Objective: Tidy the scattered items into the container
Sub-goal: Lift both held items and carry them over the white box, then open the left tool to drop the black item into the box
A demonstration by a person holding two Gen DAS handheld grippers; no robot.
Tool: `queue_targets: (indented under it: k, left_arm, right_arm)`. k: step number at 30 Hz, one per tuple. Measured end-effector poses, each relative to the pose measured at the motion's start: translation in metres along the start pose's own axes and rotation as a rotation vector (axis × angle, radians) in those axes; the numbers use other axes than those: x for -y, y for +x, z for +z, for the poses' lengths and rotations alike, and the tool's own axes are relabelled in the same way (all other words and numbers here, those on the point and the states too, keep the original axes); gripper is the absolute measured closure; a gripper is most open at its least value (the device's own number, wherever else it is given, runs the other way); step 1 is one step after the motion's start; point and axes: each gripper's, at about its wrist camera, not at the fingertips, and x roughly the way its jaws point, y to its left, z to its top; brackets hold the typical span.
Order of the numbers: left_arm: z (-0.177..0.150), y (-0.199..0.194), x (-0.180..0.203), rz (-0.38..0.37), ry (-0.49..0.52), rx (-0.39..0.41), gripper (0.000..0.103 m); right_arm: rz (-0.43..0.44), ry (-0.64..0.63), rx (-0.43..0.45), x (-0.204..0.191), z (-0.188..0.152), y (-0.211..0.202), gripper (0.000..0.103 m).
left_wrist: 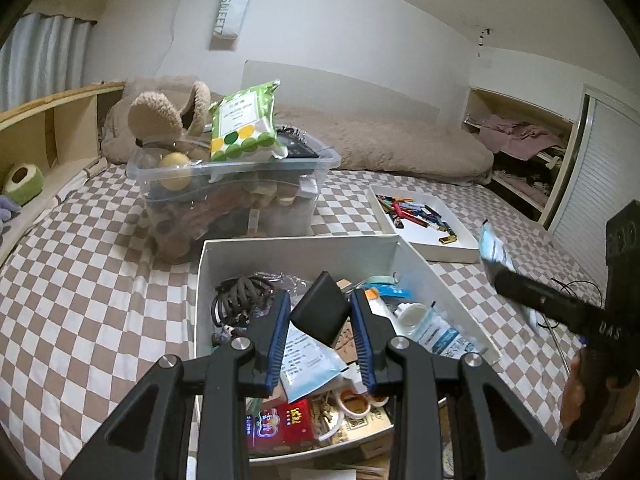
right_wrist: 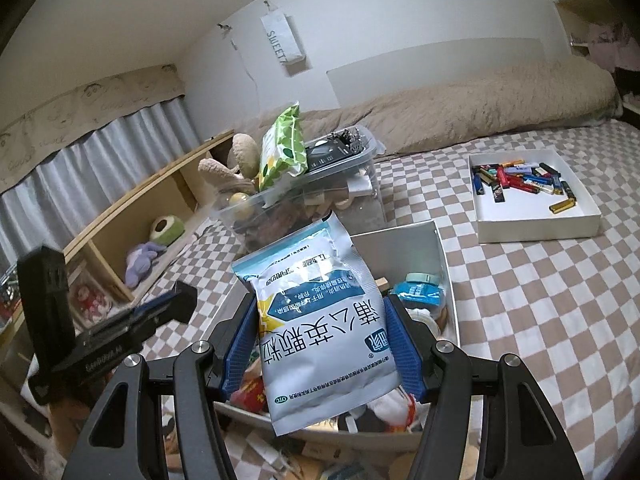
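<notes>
My left gripper [left_wrist: 321, 300] is shut on a black rectangular block [left_wrist: 320, 312], held tilted above a white cardboard box [left_wrist: 280, 250] crammed with small items. In the right wrist view, my right gripper [right_wrist: 320, 304] is shut on a pale blue and white medicine sachet [right_wrist: 316, 320] with printed text, above the same white box [right_wrist: 400, 236]. Each gripper also shows in the other's view: the right gripper [left_wrist: 520, 288] with its sachet [left_wrist: 494, 248] at the right, the left gripper [right_wrist: 176, 304] at the left. Behind the box stands a clear plastic bin [left_wrist: 240, 168], piled high.
The bin [right_wrist: 360, 160] holds plush slippers [left_wrist: 160, 116], a green wipes pack [left_wrist: 244, 124] and a yellow ball [left_wrist: 174, 166]. A shallow white tray [left_wrist: 460, 244] of lighters lies to the right on the checkered bedsheet [left_wrist: 80, 280]. A beige duvet [left_wrist: 400, 140] lies behind, wooden shelves [left_wrist: 60, 132] stand on the left.
</notes>
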Motion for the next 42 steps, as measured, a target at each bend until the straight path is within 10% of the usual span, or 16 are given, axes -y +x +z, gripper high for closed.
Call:
queue_targets:
  k: [20, 24, 39, 42]
  left_arm:
    - [-0.032, 0.031, -0.022, 0.100, -0.035, -0.119, 0.072]
    - [-0.034, 0.028, -0.027, 0.121, -0.057, -0.113, 0.047]
    - [-0.028, 0.010, -0.045, 0.134, -0.119, -0.063, 0.044]
    - [-0.028, 0.009, -0.046, 0.133, -0.120, -0.061, 0.044]
  right_arm:
    - [0.060, 0.008, -0.109, 0.005, -0.025, 0.040, 0.040]
    - [0.072, -0.023, -0.135, -0.005, -0.030, 0.049, 0.040]
    - [0.112, -0.158, -0.240, -0.038, -0.050, 0.085, 0.040]
    - [0.121, -0.172, -0.275, -0.043, -0.055, 0.091, 0.016]
